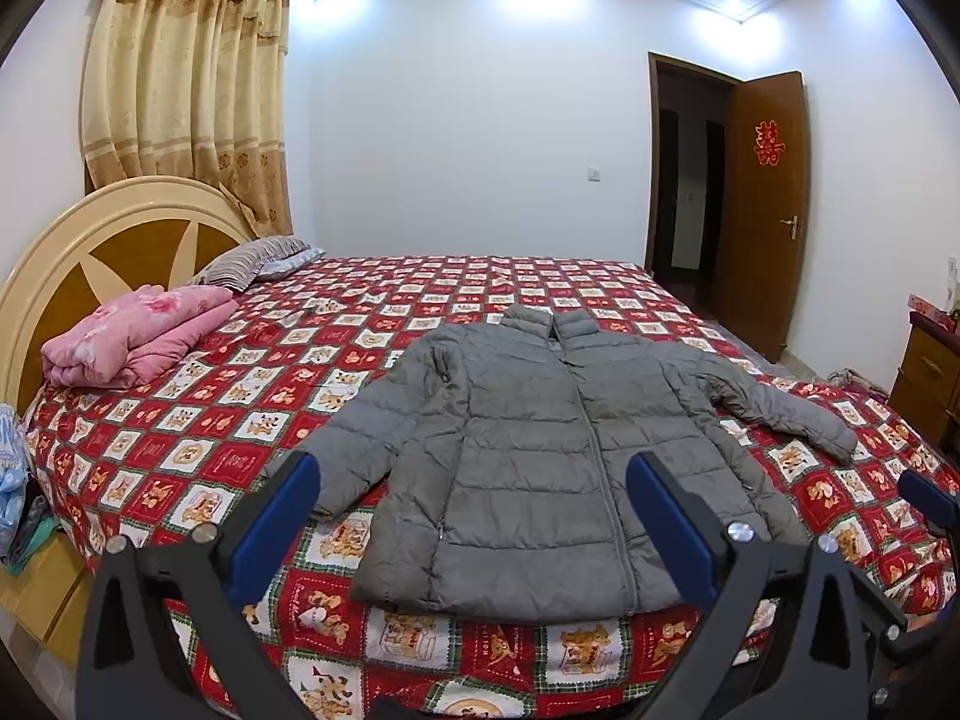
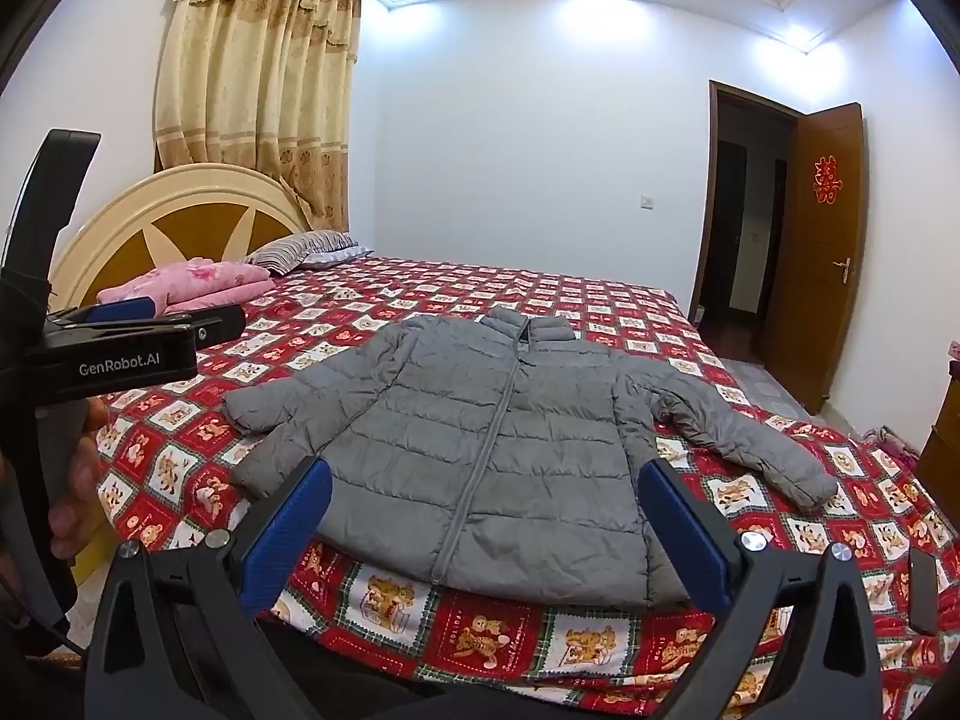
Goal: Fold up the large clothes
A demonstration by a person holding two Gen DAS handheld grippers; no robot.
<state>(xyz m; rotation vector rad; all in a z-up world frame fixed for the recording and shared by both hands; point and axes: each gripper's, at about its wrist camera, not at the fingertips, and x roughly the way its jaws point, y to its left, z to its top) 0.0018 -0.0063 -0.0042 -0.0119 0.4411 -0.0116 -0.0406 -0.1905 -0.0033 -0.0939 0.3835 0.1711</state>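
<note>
A grey puffer jacket lies flat and zipped, front up, on the bed near its front edge, collar away from me and both sleeves spread out. It also shows in the right wrist view. My left gripper is open and empty, held above the bed's front edge short of the jacket's hem. My right gripper is open and empty, also short of the hem. The left gripper's body shows at the left of the right wrist view.
The bed has a red checked quilt with bear prints. A folded pink blanket and a striped pillow lie by the headboard. An open wooden door stands at the right, and a wooden cabinet beside it.
</note>
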